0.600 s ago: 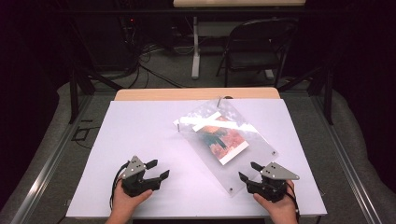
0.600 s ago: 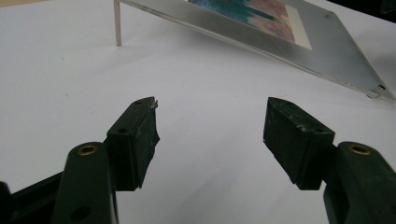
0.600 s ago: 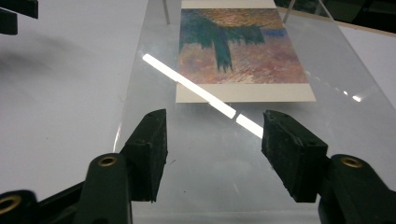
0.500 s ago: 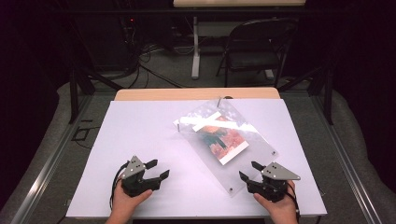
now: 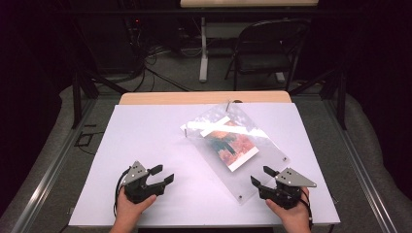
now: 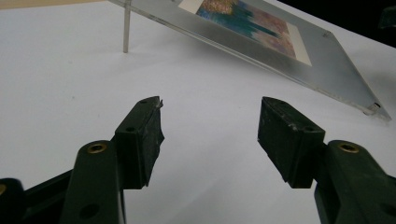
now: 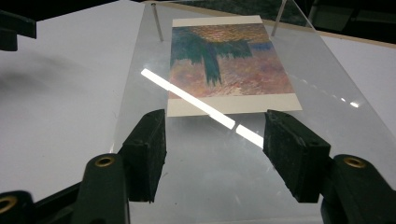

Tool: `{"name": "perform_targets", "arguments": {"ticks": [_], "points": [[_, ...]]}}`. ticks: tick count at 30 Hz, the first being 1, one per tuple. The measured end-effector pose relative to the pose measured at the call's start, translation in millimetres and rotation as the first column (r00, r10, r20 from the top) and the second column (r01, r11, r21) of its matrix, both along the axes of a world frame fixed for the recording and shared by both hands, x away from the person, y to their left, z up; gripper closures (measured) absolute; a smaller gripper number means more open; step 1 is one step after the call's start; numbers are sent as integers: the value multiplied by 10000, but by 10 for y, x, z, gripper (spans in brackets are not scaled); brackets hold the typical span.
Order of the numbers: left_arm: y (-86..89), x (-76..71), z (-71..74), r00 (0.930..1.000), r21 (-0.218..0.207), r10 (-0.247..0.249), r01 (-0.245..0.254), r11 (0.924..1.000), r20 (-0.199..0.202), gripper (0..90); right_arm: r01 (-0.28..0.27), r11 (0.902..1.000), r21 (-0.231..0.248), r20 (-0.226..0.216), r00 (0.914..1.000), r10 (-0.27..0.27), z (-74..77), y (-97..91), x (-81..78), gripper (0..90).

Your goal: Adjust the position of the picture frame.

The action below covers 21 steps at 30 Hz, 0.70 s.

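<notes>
Left gripper (image 5: 162,175) resting on the white table (image 5: 145,141), jaws gaping with nothing between them, clear acrylic frame (image 5: 233,145) tilting on thin metal legs mid-table, displaying a teal-and-orange painted card (image 7: 229,63), right gripper (image 5: 262,178) sitting wide open and empty just beside its near corner.

In front of me stands a table (image 5: 145,104) with a wooden top, and its far edge shows as a light brown strip. A white sheet (image 5: 145,145) covers almost all of it. On the sheet, right of the middle, stands a clear acrylic frame (image 5: 265,145) on thin metal posts, tilted, with its near edge low. A colourful picture card (image 5: 228,144) sits inside the frame.
</notes>
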State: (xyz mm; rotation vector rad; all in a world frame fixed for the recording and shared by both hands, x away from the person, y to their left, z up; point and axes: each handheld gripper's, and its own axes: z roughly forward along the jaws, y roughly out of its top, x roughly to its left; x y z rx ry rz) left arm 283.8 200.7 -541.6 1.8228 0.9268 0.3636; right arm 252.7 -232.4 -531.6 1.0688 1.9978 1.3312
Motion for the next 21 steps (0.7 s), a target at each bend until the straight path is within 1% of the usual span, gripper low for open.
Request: {"name": "perform_targets", "arguments": {"ticks": [1,3,4,5,6,8,10,11,12,13,15,16,17,19,21], "points": [[-3,38,6,10000,-31,58,-59,10000,-36,421,-6,10000,-41,17,10000,6,0,11,-3,407],[-4,62,14,9999,7,110,-110,9999,-54,424,3,9999,-110,56,10000,-3,0,18,-5,407],[-3,86,24,9999,-24,152,-152,9999,-73,441,-37,9999,-144,83,10000,39,5,32,-12,420],[-1,111,36,9997,-105,173,-175,9998,-141,441,-37,9999,-144,83,10000,39,5,32,-12,420],[-2,164,67,9991,-142,215,-220,9997,-373,449,-69,9998,-185,195,9998,73,16,40,-23,423],[-4,191,80,9986,-143,263,-269,9995,-448,448,-70,9997,-215,269,9996,76,22,44,-28,423],[-6,248,100,9980,-189,397,-407,9990,-499,447,-56,9997,-258,264,9996,62,30,49,-37,435],[-6,283,109,9976,-168,419,-429,9989,-544,447,-95,9998,-167,163,9998,97,24,48,-32,440],[-8,323,116,9977,-111,377,-384,9992,-563,447,-95,9998,-167,163,9998,97,24,48,-32,440],[-16,361,123,9978,-69,387,-391,9992,-543,446,-65,9999,-154,54,10000,65,21,45,-30,443],[-32,437,140,9980,47,434,-432,9991,-465,446,-58,9999,-121,7,10000,58,21,37,-28,443],[-51,520,160,9983,143,468,-463,9988,-359,444,-22,10000,-41,-36,10000,22,22,22,-26,443],[-51,520,160,9983,143,468,-463,9988,-359,445,-22,10000,-41,-36,10000,22,22,22,-26,443],[-68,607,177,9985,172,455,-450,9988,-304,445,18,10000,15,-65,10000,-18,21,11,-22,443],[-88,692,186,9981,145,504,-499,9986,-357,445,41,10000,6,-94,9999,-41,19,4,-18,443]]}}
